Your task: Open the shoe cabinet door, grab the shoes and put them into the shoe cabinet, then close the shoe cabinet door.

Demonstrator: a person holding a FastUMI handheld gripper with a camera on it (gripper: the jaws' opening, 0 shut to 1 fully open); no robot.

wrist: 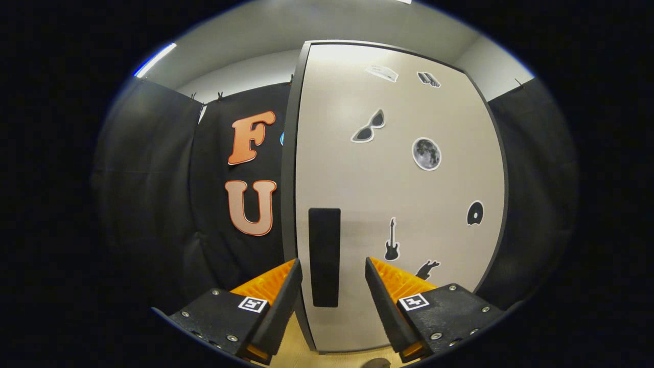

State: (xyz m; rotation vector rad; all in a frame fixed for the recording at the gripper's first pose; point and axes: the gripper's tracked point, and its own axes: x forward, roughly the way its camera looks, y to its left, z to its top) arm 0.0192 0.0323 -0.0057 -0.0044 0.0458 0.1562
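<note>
Shoe cabinet door (398,204): a tall pale panel with a dark frame, standing upright directly ahead of the gripper, its long axis vertical and its broad face turned toward the camera. The door appears to sit flush against the cabinet, though the fisheye curvature makes a slight gap hard to rule out. A dark rectangular handle (324,257), likewise long in the vertical, is set near the door's left edge in its lower half. Small stickers are scattered over the panel: sunglasses (369,127), a moon (426,153), a guitar (392,240) and a round disc shape (475,213) toward the right edge. The gripper (332,271) is held level and pointed straight at the door, its two fingers spread wide with the handle framed in the gap between them; neither finger visibly touches the handle or the panel, and nothing is held. A strip of light wooden floor (306,352) shows beneath the door's lower edge, between the fingers. Black cloth wall (153,204) hangs to the left of the cabinet and to its right.
</note>
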